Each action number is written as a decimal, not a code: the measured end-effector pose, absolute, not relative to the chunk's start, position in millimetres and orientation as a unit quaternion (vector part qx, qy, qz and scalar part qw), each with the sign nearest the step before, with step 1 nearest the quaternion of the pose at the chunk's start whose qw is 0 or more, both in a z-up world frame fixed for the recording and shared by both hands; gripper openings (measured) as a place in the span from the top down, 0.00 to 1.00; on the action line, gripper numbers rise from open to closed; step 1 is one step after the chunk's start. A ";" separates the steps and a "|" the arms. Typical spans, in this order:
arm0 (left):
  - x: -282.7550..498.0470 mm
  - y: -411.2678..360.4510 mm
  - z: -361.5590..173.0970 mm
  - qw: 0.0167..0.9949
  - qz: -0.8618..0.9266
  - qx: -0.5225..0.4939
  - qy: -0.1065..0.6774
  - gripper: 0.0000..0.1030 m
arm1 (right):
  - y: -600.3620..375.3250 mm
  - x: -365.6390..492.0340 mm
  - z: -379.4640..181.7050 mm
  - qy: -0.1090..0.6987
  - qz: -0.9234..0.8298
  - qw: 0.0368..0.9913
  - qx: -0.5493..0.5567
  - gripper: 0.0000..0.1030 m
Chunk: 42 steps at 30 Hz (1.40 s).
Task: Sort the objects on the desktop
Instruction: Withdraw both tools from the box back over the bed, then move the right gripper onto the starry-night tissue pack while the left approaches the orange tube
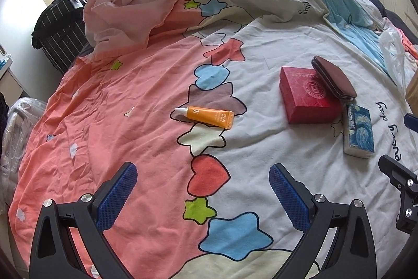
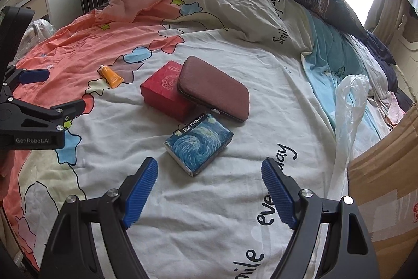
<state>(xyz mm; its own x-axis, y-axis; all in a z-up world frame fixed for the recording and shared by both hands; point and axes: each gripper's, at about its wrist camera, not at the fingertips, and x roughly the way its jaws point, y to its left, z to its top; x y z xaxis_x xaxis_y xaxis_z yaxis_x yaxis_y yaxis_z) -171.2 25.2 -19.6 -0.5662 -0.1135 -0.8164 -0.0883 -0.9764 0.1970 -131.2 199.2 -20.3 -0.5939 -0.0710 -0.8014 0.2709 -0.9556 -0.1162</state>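
The red box [image 2: 167, 93] sits on the white part of the printed quilt [image 2: 198, 221] and serves as the marker for everything else. A maroon case [image 2: 215, 88] leans on the box's right edge, its far end propped on the lid and its near end down on the quilt. Just in front of the box, touching or nearly touching the case's near corner, lies a blue swirl-print tissue pack [image 2: 199, 145]. Well to the box's left, on the seam of stars and hearts where pink cloth begins, an orange tube [image 1: 206, 117] lies flat with its white cap pointing away from the box. Behind the box a pink sheet [image 1: 133, 1] is bunched up, and a dark patterned pillow [image 2: 316, 4] lies behind and to the right. To the box's right a thin plastic bag [image 2: 350, 106] stands crumpled against a cardboard carton [image 2: 386, 174], which the frame cuts off. The left gripper [image 1: 202, 196] hovers in front of the tube, jaws spread wide and empty — nothing lies between it and the tube. The right gripper [image 2: 209, 191] is likewise released, hanging just in front of the tissue pack. The print on the box lid is too small to read, and the case hides the box's right side.
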 end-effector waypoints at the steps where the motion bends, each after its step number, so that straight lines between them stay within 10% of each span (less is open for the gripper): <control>1: -174.4 23.1 -21.4 0.009 -0.878 0.467 -0.102 0.00 | 198.7 -133.4 -21.9 0.113 -0.885 0.096 0.441 0.23; 13: -211.3 9.6 -29.4 0.016 -0.875 0.483 -0.032 0.00 | 193.6 -155.2 -34.5 0.113 -0.881 0.092 0.449 0.23; 42: -236.9 42.5 -56.0 -0.074 -0.869 0.464 -0.152 0.00 | 177.9 -180.6 -49.3 0.121 -0.874 0.062 0.467 0.23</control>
<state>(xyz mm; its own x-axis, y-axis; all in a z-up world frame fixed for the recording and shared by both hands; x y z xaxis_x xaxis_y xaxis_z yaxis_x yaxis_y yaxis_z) -236.9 42.5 -56.0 -0.5582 -0.0123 -0.8296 -0.2703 -0.9426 0.1959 -180.6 177.9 -49.3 -0.5557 0.0058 -0.8314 0.2208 -0.9630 -0.1543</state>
